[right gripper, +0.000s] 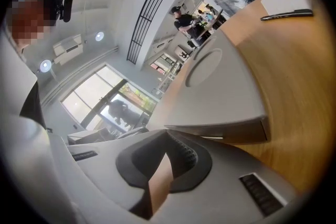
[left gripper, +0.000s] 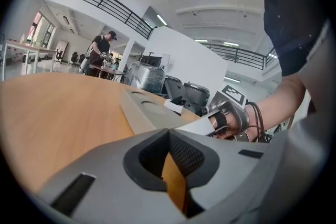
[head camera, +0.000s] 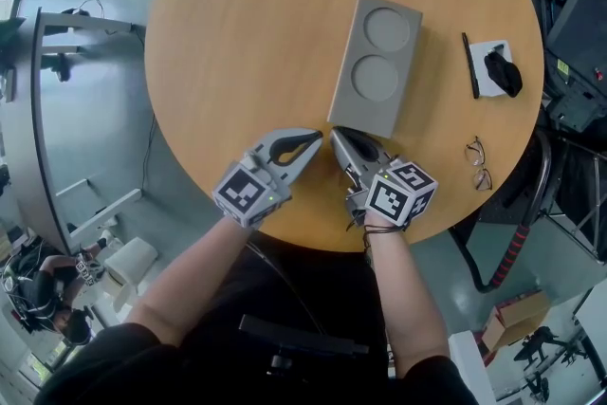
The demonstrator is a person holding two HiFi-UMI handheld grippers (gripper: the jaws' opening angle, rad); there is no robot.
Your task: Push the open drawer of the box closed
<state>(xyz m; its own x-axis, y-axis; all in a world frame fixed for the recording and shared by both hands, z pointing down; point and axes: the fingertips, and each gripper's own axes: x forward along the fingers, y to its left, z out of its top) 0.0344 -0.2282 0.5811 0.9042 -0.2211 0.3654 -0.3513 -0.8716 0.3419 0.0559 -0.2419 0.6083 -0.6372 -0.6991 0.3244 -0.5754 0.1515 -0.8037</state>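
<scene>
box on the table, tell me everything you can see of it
The box is a flat, matte grey oblong, plastic by its look, with two round shallow recesses in its top. It lies flat on the wooden table, slightly askew. The shut right gripper is at its near end, where nothing sticks out.

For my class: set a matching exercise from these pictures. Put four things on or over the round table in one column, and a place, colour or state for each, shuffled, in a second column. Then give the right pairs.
Things
1. box
2. pen
3. eyeglasses
4. left gripper

Descriptions
A. thin and black, lying beside the white pad
B. grey, with two round recesses in its top
C. jaws shut, tips low over the table, left of the box's near end
D. lying apart from the rest, near the table's right edge

Pairs: 1-B, 2-A, 3-D, 4-C
</scene>
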